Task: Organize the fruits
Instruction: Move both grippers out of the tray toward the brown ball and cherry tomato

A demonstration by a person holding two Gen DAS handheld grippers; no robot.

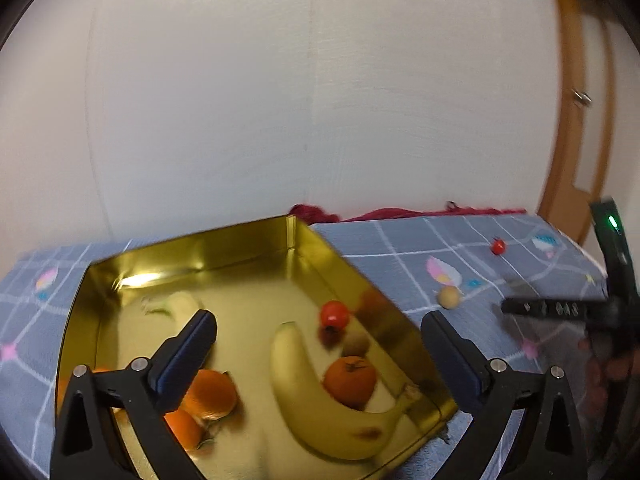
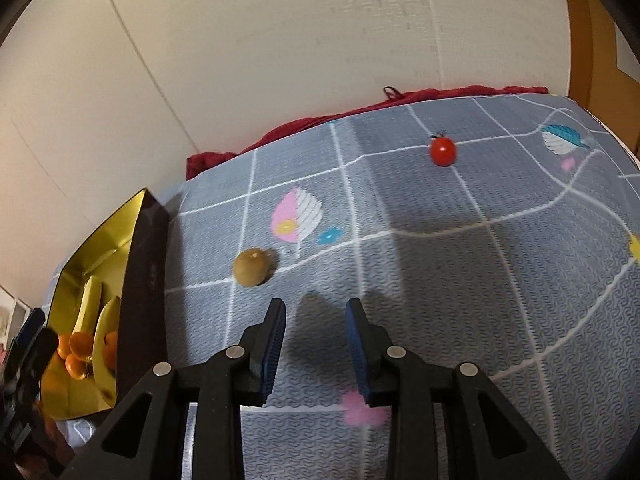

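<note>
A gold tin box [image 1: 248, 256] sits on the patterned cloth and holds a banana [image 1: 320, 404], oranges [image 1: 350, 380] and a small red tomato [image 1: 334, 314]. My left gripper [image 1: 320, 344] hangs open over the box with nothing between its fingers. In the right wrist view the same box [image 2: 108, 236] is at the left edge. A brown kiwi-like fruit [image 2: 251, 267] lies on the cloth just ahead and left of my right gripper [image 2: 316, 320], which is open and empty. A cherry tomato [image 2: 443, 151] rests farther back on the right. Both loose fruits, the brown fruit [image 1: 448, 297] and the tomato [image 1: 498, 246], appear in the left wrist view too.
A blue-grey checked cloth [image 2: 480, 280] covers the table, with a red fabric [image 2: 320, 124] bunched along its far edge against the white wall. A wooden door frame [image 1: 576, 120] stands at the right. The other gripper's body [image 1: 600, 308] shows at the right edge.
</note>
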